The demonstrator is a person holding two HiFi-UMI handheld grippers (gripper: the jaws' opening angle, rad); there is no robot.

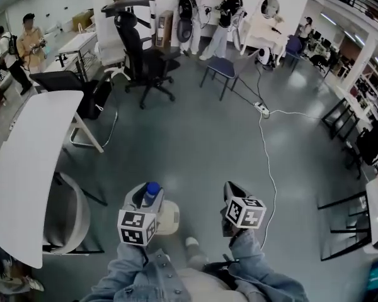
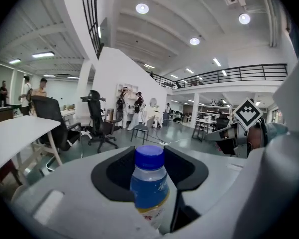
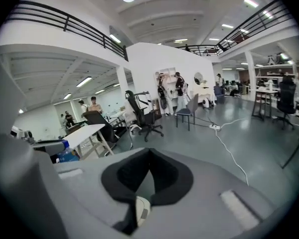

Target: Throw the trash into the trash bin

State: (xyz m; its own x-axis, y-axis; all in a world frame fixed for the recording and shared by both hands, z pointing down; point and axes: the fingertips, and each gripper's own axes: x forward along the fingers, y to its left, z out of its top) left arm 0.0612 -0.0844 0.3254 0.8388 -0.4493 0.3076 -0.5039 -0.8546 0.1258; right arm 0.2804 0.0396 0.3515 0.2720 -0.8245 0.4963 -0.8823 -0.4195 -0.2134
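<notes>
A clear plastic bottle [image 2: 149, 183] with a blue cap and blue label stands upright between the black pads of my left gripper [image 2: 149, 152], which is shut on it. In the head view the bottle's cap [image 1: 153, 188] pokes up from the left gripper [image 1: 145, 197] at the bottom centre. My right gripper [image 1: 234, 192] is beside it to the right, over the floor. The right gripper [image 3: 148, 153] has its pad tips meeting. A small pale thing [image 3: 142, 210] shows low in the gap, and I cannot tell what it is.
A white table [image 1: 31, 162] runs along the left. Black office chairs [image 1: 142, 55] and a blue chair [image 1: 222, 68] stand ahead. A white cable and power strip [image 1: 263, 109] cross the grey floor. Black frames [image 1: 346, 219] stand right. People [image 1: 220, 11] are at the back. A pale round thing [image 1: 169, 218] lies below the left gripper.
</notes>
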